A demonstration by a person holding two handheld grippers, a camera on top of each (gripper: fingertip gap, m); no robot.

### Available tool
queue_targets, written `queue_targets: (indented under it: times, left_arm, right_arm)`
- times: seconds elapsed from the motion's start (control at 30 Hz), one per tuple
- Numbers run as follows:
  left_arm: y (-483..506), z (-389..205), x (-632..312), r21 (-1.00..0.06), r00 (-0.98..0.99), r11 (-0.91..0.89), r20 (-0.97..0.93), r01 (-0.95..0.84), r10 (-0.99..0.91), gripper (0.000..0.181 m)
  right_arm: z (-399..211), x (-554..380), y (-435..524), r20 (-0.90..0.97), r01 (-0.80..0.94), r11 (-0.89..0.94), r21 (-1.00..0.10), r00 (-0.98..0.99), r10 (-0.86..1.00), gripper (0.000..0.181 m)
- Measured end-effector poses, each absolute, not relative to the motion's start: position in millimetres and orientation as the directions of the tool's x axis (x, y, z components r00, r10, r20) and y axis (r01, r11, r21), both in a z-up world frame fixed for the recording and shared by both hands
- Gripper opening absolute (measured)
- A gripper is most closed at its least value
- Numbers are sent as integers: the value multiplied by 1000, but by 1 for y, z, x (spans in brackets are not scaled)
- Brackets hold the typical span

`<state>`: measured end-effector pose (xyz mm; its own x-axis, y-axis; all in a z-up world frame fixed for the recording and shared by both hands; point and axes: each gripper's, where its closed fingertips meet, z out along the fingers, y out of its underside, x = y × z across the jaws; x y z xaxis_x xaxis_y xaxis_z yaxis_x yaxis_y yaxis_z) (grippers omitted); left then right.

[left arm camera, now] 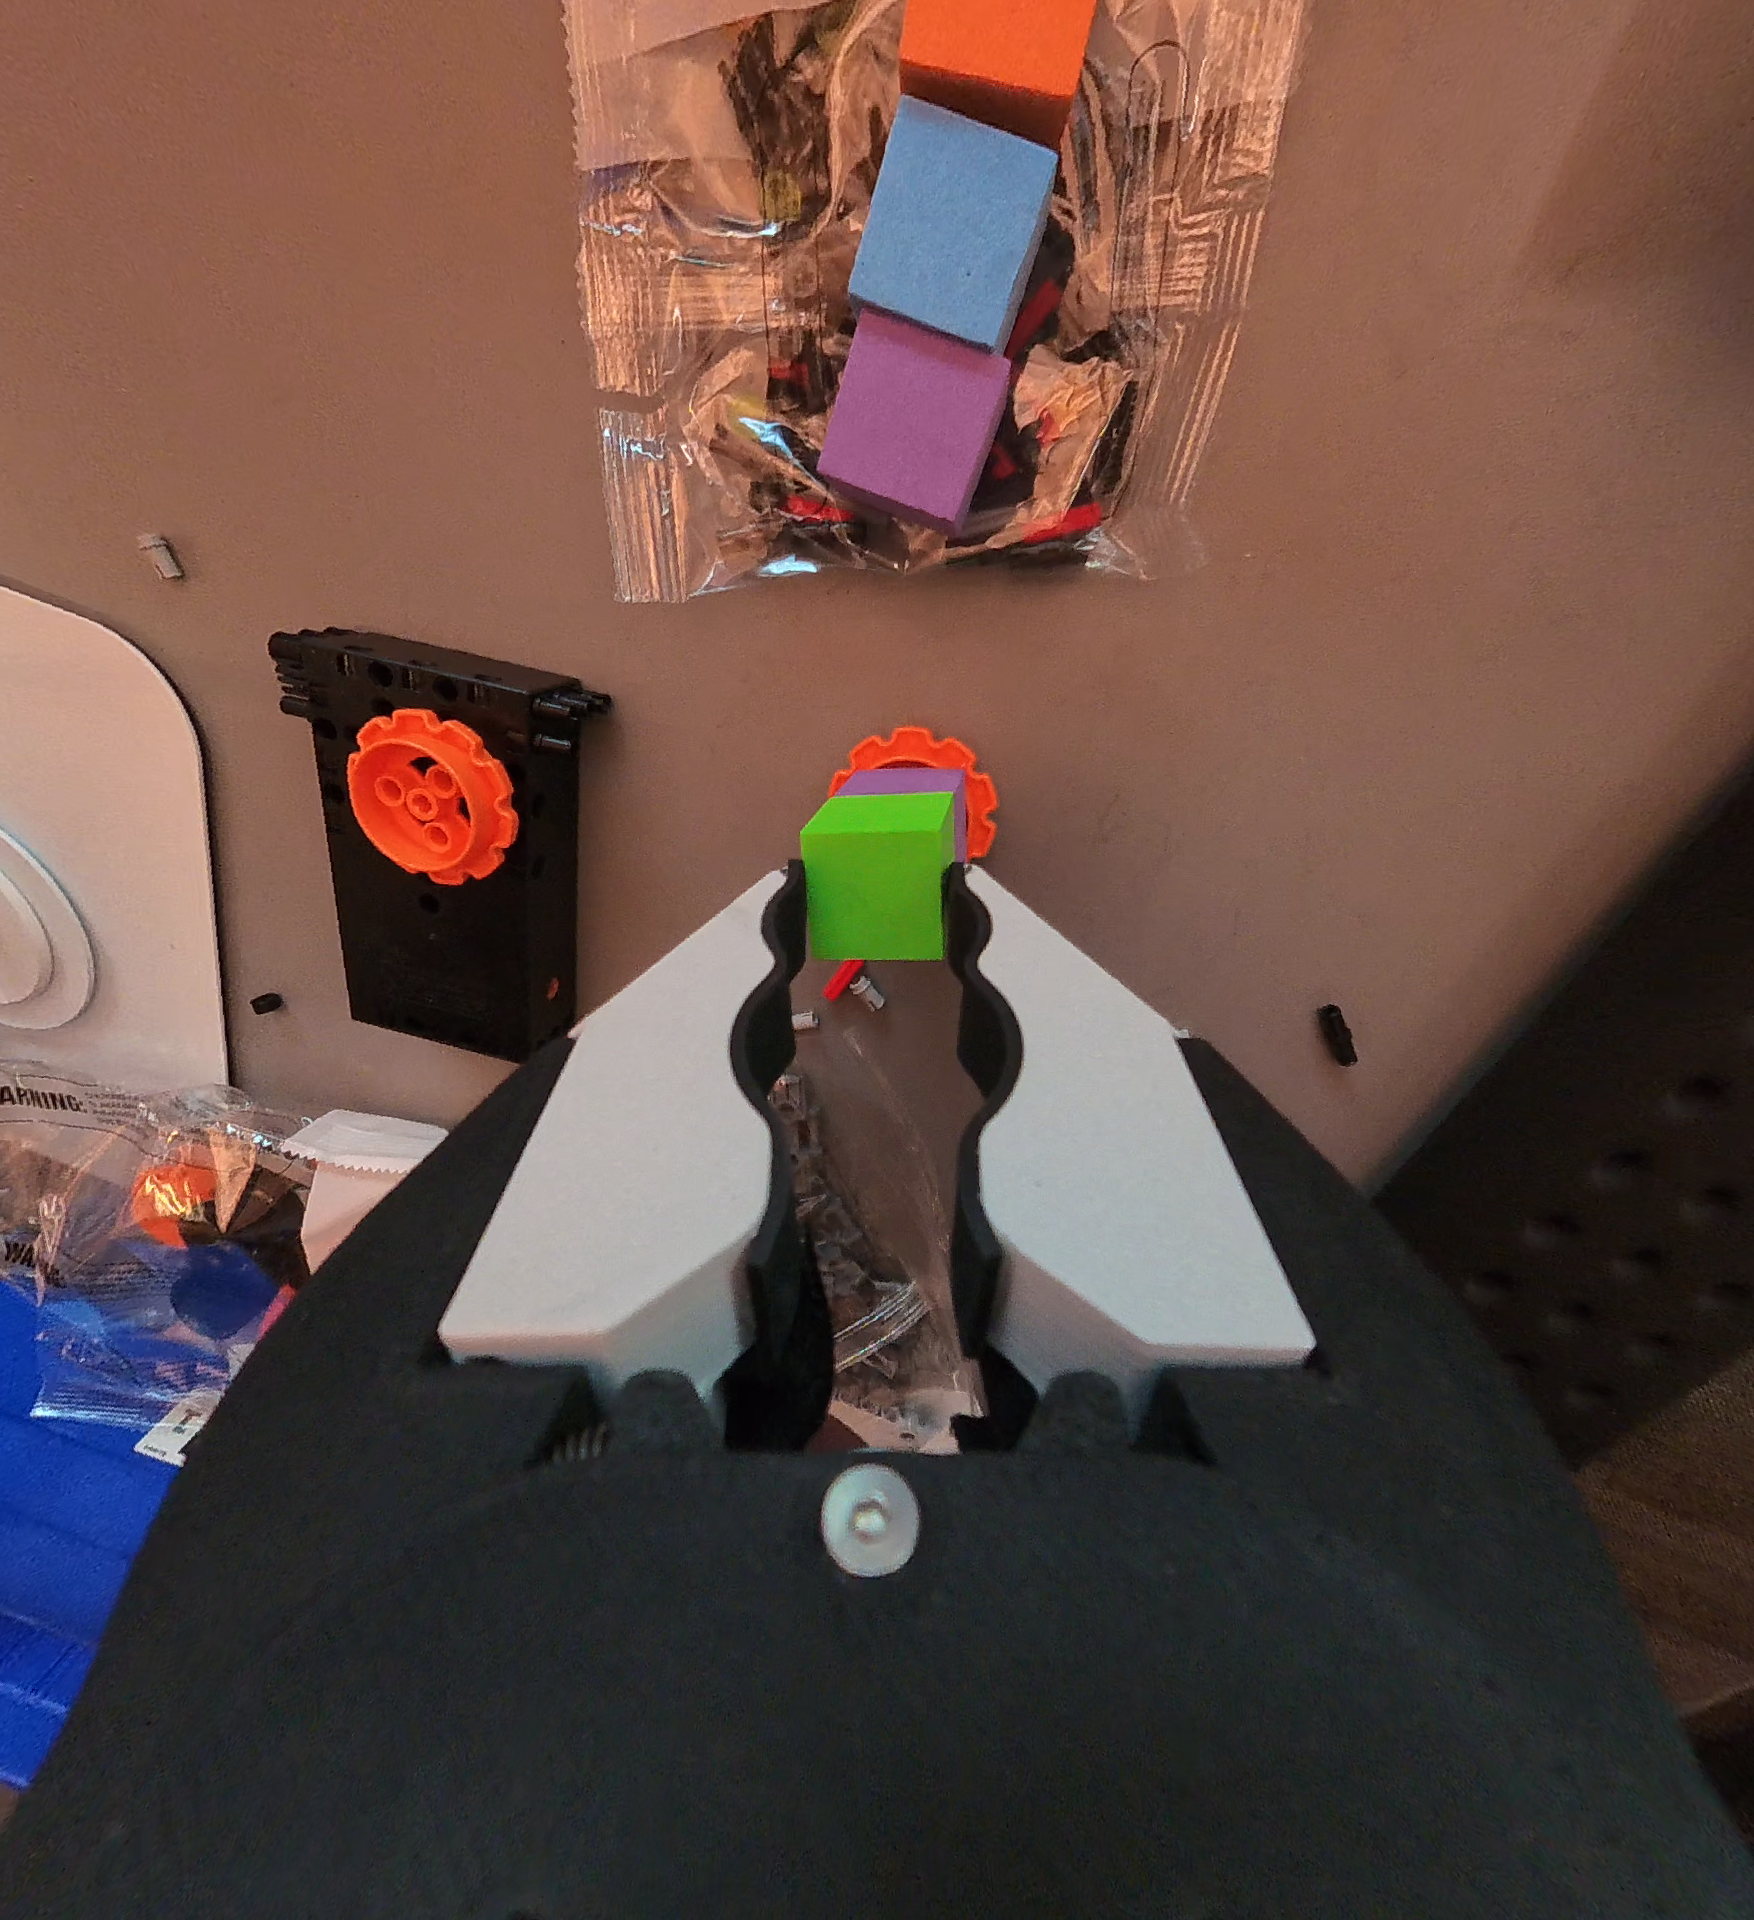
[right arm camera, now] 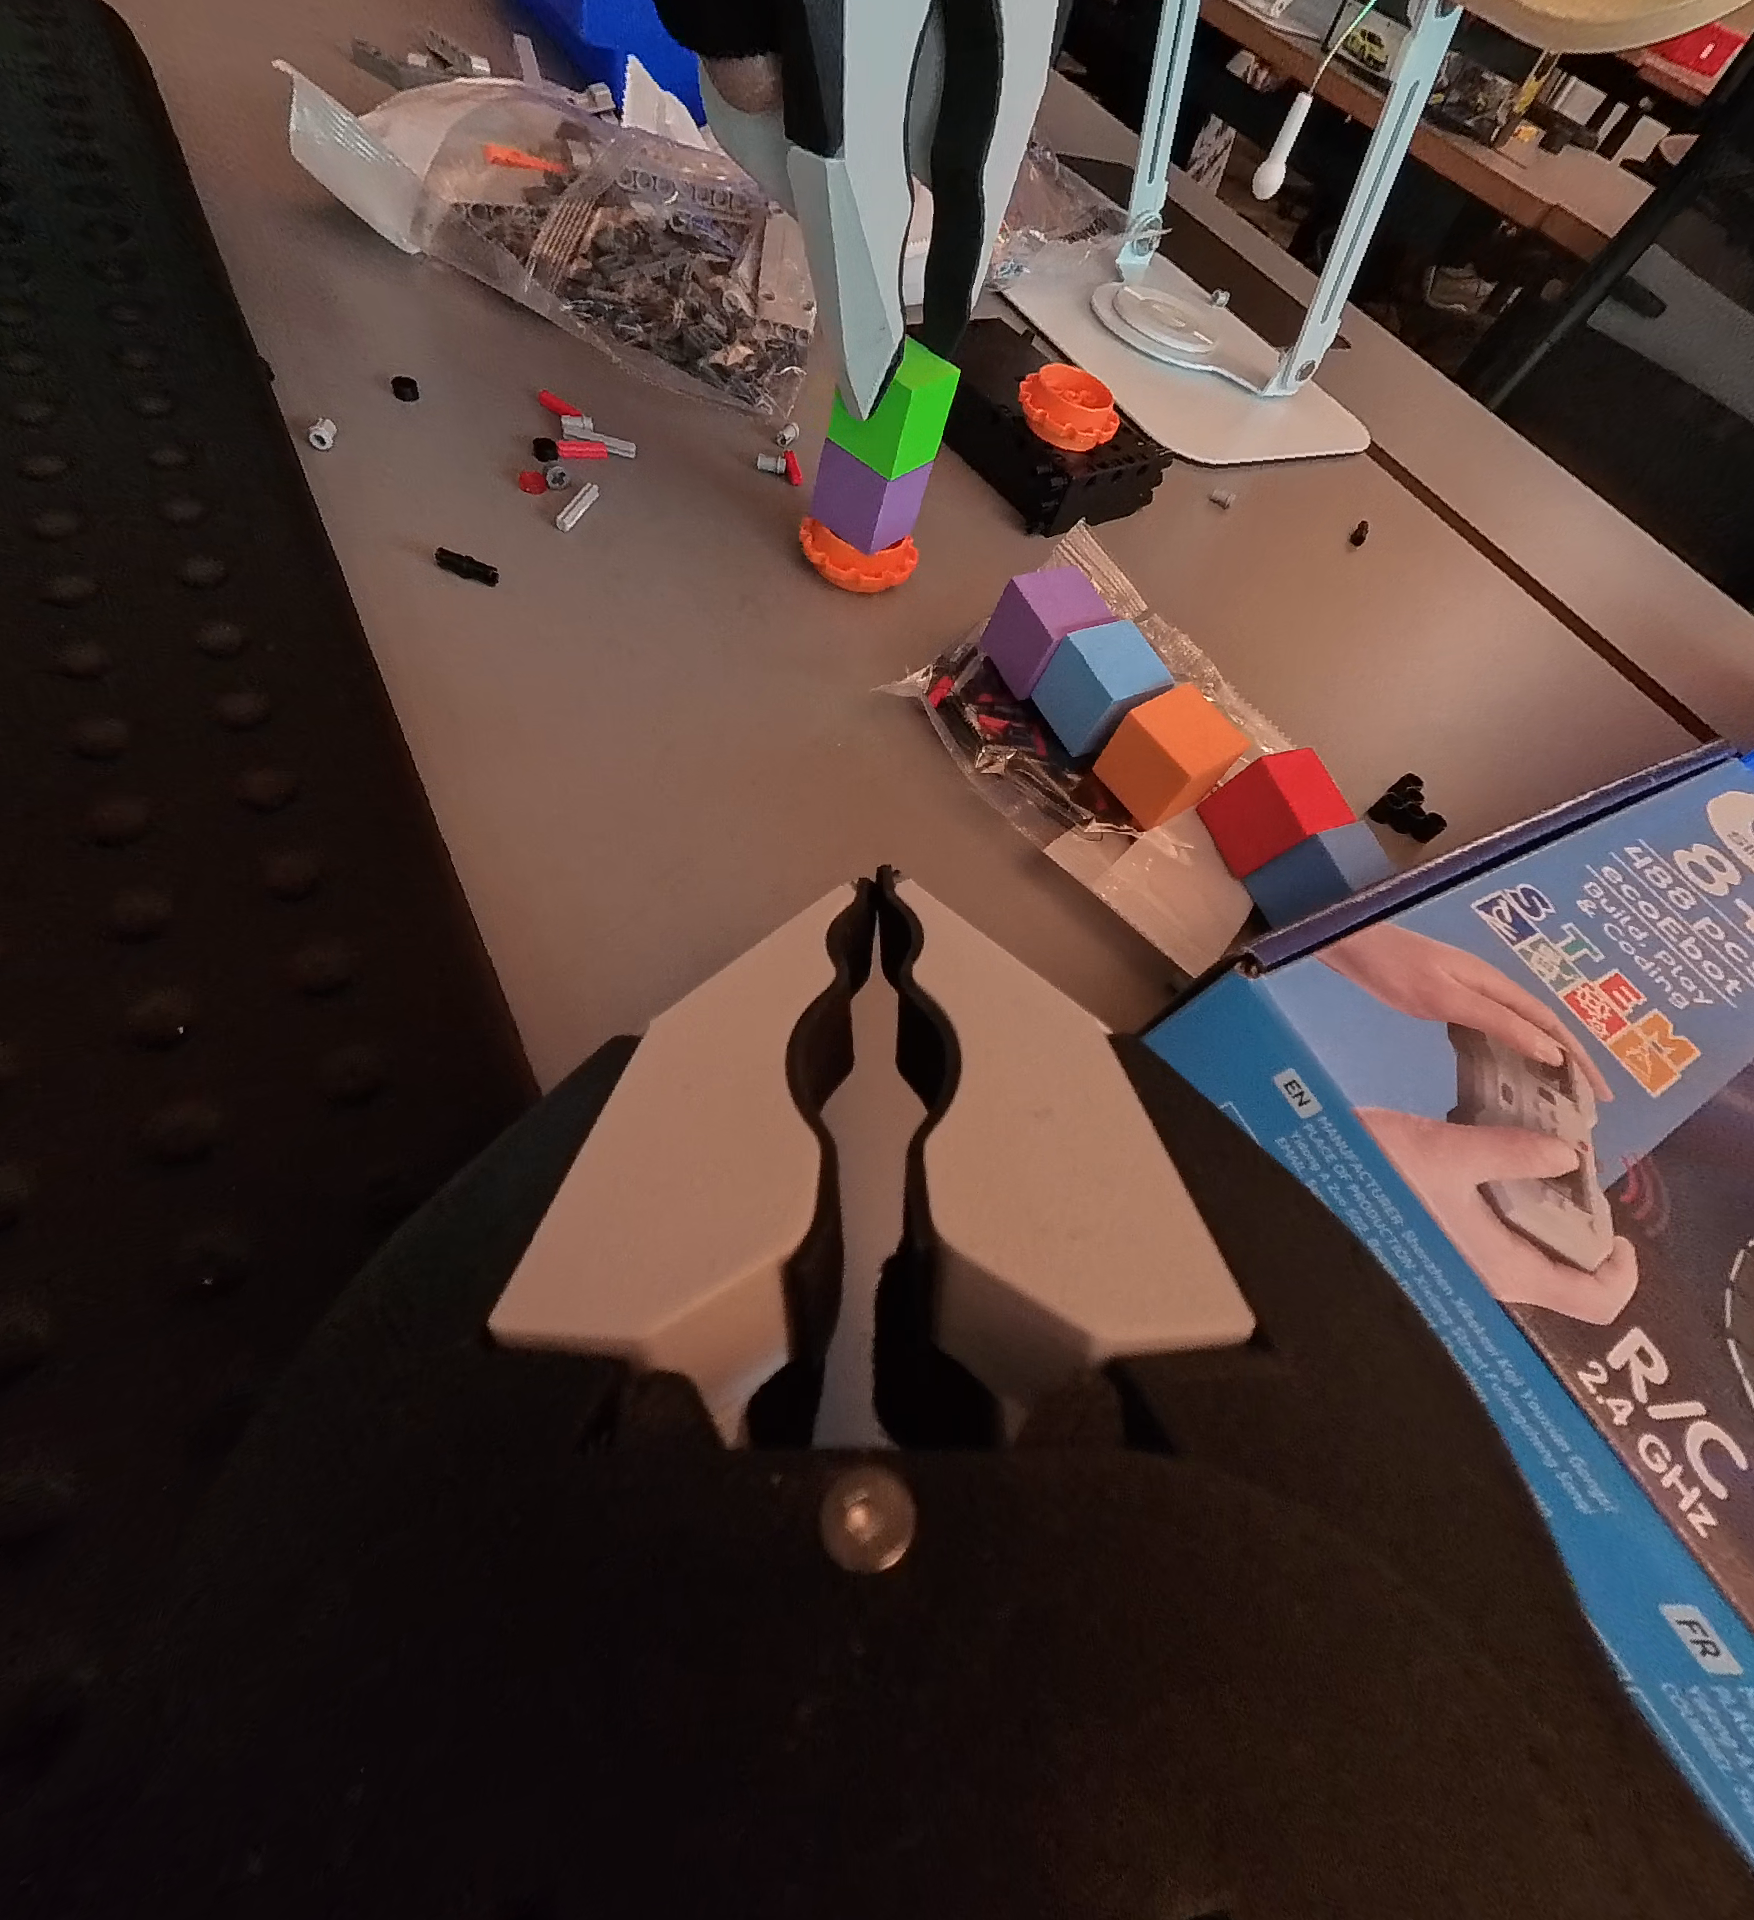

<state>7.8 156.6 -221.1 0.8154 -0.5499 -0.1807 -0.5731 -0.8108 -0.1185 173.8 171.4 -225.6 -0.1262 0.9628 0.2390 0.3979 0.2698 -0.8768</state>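
Jaws of our left gripper (left arm camera: 875, 883) are clamping the green cube (left arm camera: 878, 883); the right gripper (right arm camera: 878, 899) is idling with its jaws nearly touching, holding nothing.

We are keeping the green cube on top of a purple cube (right arm camera: 871, 504), which is sitting on an orange gear wheel (right arm camera: 857, 556) on the surface (right arm camera: 644, 727). In the right wrist view the green cube is looking slightly tilted, so we are judging that any sideways nudge could be toppling this narrow stack toward the small loose parts (right arm camera: 566, 457) nearby.

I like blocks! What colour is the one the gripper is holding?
Bright green block, pinched by the left gripper; clearest in the left wrist view.
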Motion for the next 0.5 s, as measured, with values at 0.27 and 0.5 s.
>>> queue_targets:
  times: [0.27, 0.5]
  left_arm:
    - [158, -218, 7, -129, 815, -809, -195, -573, -546, 25]
    - [160, -217, 7, -140, 814, -806, -197, -575, -547, 25]
  right_arm:
    - [-225, 174, 171, 240, 394, 270, -878, -125, 963, 0]
    - [-225, 173, 171, 241, 392, 270, -879, -124, 963, 0]
